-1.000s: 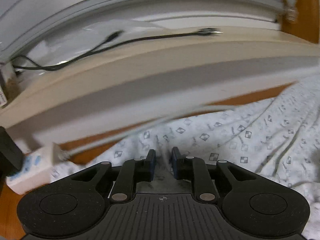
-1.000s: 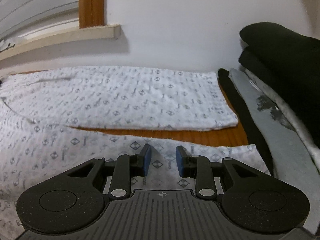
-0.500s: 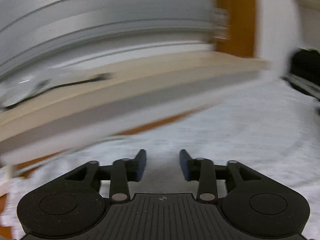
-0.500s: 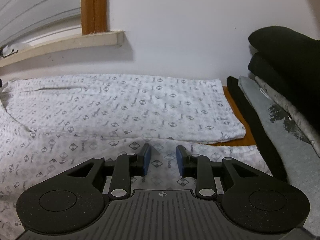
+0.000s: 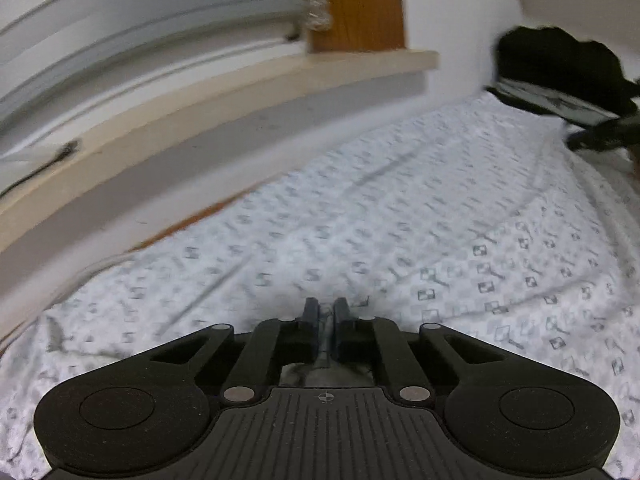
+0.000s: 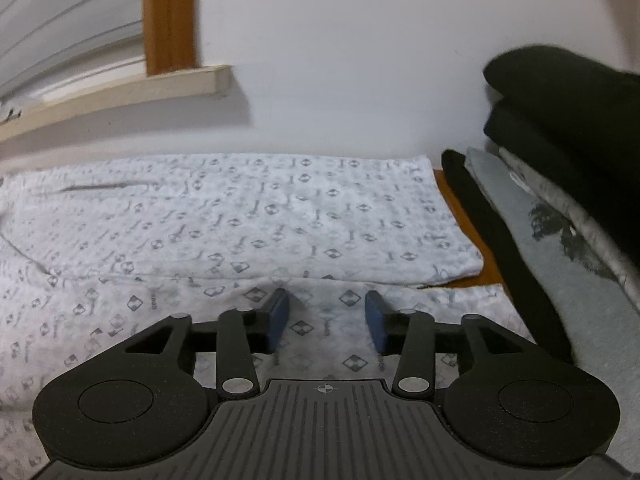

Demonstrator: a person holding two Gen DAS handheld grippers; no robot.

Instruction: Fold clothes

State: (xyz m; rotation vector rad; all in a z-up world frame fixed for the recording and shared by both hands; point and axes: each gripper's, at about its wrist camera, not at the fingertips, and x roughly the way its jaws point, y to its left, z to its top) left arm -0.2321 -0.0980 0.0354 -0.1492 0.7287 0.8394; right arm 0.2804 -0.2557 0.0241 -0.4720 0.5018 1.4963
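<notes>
Nearest in the left wrist view, the left gripper has its fingers pressed almost together, a fold of the white patterned garment pinched between them. The right gripper has its blue-padded fingers spread wide with nothing between them; whether they touch the garment under them I cannot tell.

The garment is the thing to steer by. It lies spread over an orange-brown tabletop, covering most of it. In the right wrist view one layer lies over another: the upper one runs straight across just beyond the right gripper's fingers, and the lower one sits beneath the gripper itself. Bare wood shows only in a narrow strip at the garment's right edge.

Just right of the garment, a stack of folded clothes stands on the tabletop: a black piece at the bottom, grey ones above it, thick black ones on top. The left wrist view shows the same stack, blurred, past the garment's far right corner.

Beyond the garment a white wall rises, with a cream window ledge jutting out above the garment's left part. A wooden frame post stands on the ledge, with white slatted blinds to its left.
</notes>
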